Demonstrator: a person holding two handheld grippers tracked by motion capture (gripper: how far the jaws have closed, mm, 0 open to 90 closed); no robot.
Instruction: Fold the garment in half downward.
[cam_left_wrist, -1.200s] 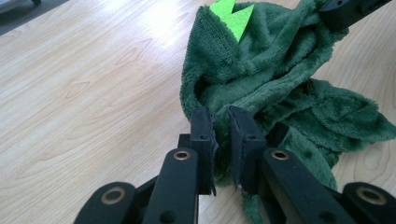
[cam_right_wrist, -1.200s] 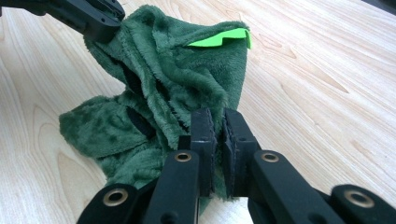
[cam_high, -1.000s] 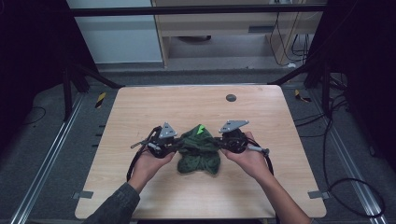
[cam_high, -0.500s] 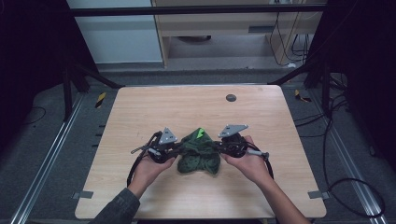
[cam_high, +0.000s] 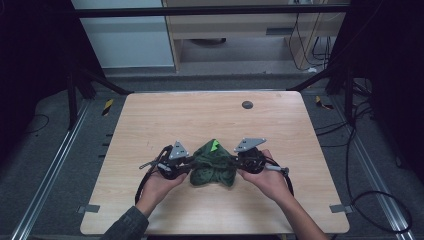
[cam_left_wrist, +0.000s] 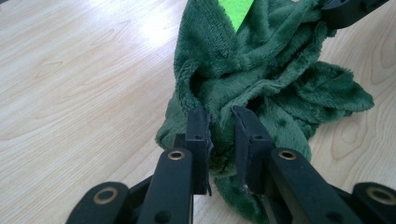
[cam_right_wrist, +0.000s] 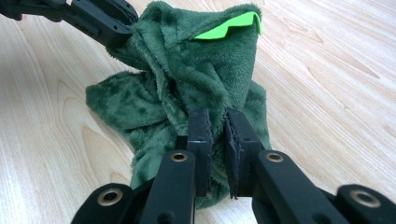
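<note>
Near the tabletop's (cam_high: 150, 115) front edge – green plush cloth (cam_high: 214, 165) bunched between left gripper (cam_left_wrist: 219, 123) and right gripper (cam_right_wrist: 217, 123), each pinching a fold; left jaws have just been easing apart. Next, likely: release or re-grip cleanly.

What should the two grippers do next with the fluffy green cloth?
Probably let go. The green cloth already lies bunched on the table, pinched at opposite sides by the left gripper and the right gripper, and the left one's fingers have just been opening a little.
</note>
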